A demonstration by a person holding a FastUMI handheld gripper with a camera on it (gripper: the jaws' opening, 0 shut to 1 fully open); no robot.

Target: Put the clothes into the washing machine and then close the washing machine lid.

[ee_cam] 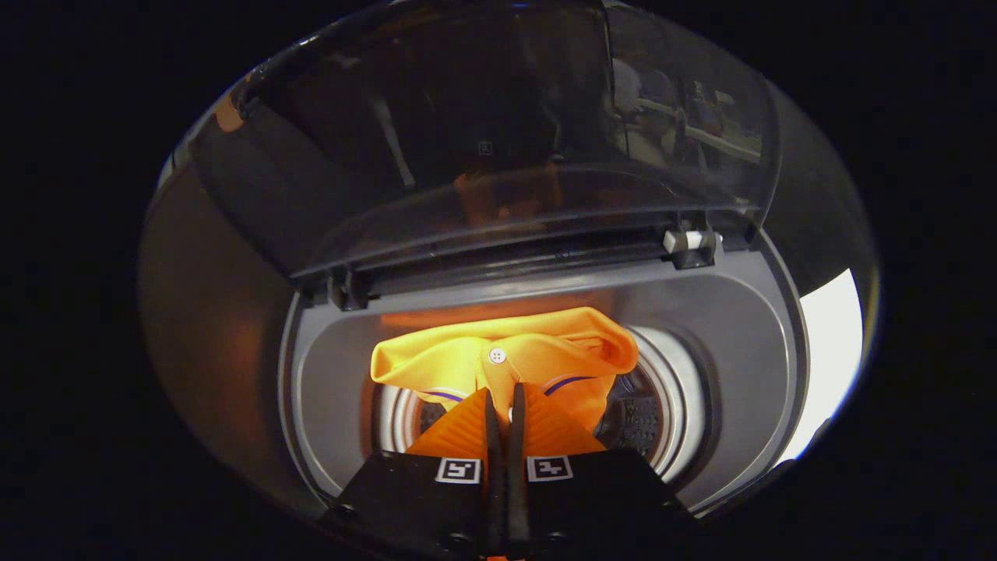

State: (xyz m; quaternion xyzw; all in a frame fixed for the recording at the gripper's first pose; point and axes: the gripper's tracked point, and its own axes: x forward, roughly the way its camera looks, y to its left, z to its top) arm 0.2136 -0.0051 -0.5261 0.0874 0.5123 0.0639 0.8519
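1. The gripper (505, 399) points down into the open top of the washing machine (724, 312), its two orange fingers (466, 427) drawn almost together with only a thin slit between them.
2. An orange garment (545, 347) is pinched at the fingertips; both fingers press on a fold of it just below a small white button (497, 356).
3. The garment hangs from the fingertips and spreads just ahead of them, draped across the mouth of the drum (670, 405). Thin purple and white trim lines show on either side of the fingers.
4. The drum's ribbed metal rim curves out from under the cloth on both sides of the gripper, and a dark perforated part of its inside shows to the right of the fingers.
5. A grey collar surrounds the drum opening, lit with an orange glow beyond the garment.
6. The washing machine lid (483, 140), dark and see-through, stands raised beyond the garment, held on hinges at the far edge of the collar, and mirrors a faint orange patch.
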